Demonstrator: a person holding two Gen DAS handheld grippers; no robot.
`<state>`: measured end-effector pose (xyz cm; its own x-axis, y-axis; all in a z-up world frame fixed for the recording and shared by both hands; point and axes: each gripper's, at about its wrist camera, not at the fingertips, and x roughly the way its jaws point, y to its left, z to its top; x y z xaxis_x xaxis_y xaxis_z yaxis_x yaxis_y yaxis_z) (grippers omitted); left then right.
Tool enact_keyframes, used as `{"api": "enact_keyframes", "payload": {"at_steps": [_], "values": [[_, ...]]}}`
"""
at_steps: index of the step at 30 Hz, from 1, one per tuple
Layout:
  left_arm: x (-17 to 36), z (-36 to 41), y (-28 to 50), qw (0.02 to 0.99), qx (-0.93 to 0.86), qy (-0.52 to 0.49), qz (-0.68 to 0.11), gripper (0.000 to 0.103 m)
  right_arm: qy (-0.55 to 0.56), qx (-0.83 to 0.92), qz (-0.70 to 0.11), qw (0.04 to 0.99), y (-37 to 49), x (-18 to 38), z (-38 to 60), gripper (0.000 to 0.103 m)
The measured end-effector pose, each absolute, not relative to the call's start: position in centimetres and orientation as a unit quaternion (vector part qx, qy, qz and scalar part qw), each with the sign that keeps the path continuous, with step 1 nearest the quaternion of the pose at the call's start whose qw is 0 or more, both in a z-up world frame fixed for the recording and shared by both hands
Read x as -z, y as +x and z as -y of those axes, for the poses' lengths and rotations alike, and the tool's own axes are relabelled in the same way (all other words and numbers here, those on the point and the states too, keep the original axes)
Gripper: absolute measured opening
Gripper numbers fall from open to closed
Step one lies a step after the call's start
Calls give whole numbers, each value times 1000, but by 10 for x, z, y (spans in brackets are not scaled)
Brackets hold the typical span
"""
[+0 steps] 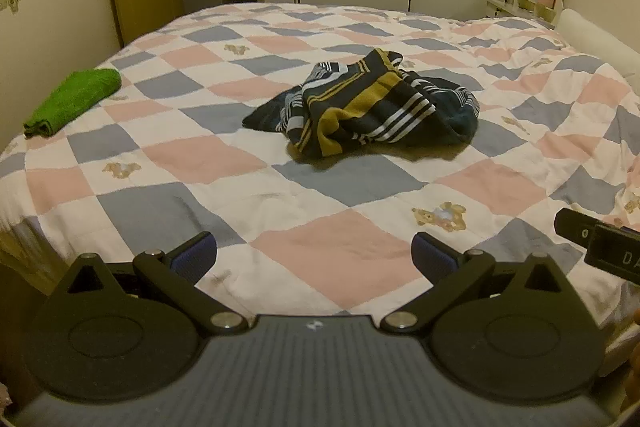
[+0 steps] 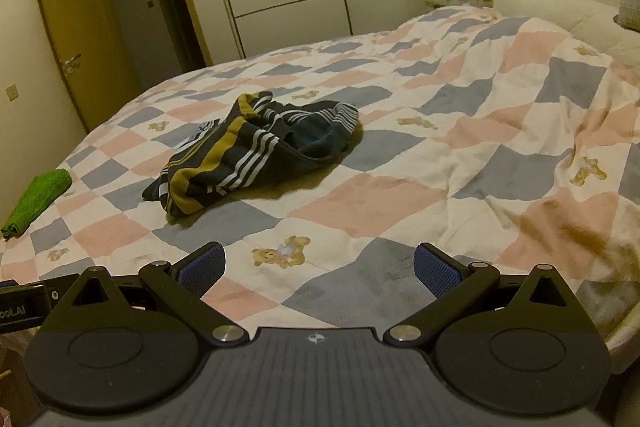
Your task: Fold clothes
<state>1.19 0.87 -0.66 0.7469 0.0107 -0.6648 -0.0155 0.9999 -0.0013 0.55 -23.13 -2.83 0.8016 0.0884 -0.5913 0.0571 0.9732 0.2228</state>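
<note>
- Leftmost, a folded green towel (image 1: 74, 99) lay near the quilt (image 1: 208, 159) edge, well left of the striped garment (image 1: 368, 103).
- Garment sat crumpled mid-quilt, untouched.
- L gripper (image 1: 314, 255) & R gripper (image 2: 319, 267): both spread apart, empty, short of garment.

Crumpled dark striped garment (image 1: 362, 105) mid-bed (image 1: 340, 247)

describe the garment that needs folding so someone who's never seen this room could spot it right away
Start at the big bed with the pink, grey-blue and white checked quilt. Near its middle lies a crumpled striped garment, apart from both open grippers. Its dark navy cloth with mustard and white stripes sets it apart from the only other cloth there, a plain green folded towel near the bed's left edge.
</note>
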Motion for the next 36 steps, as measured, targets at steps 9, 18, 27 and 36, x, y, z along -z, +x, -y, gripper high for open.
{"api": "enact_keyframes", "payload": {"at_steps": [9, 18, 27, 36], "values": [[8, -13, 13, 931, -9, -12, -365, 103, 113, -15, -315, 942, 7, 28, 229, 103], [32, -22, 43, 921, -10, -12, -389, 103, 111, -16, -335, 936, 29, 41, 220, 103], [80, -35, 127, 901, -9, -13, -434, 102, 98, -9, -373, 922, 111, 79, 203, 103], [52, -21, 213, 882, 4, 17, -470, 102, 118, -13, -433, 894, 202, 73, 198, 103]]}}
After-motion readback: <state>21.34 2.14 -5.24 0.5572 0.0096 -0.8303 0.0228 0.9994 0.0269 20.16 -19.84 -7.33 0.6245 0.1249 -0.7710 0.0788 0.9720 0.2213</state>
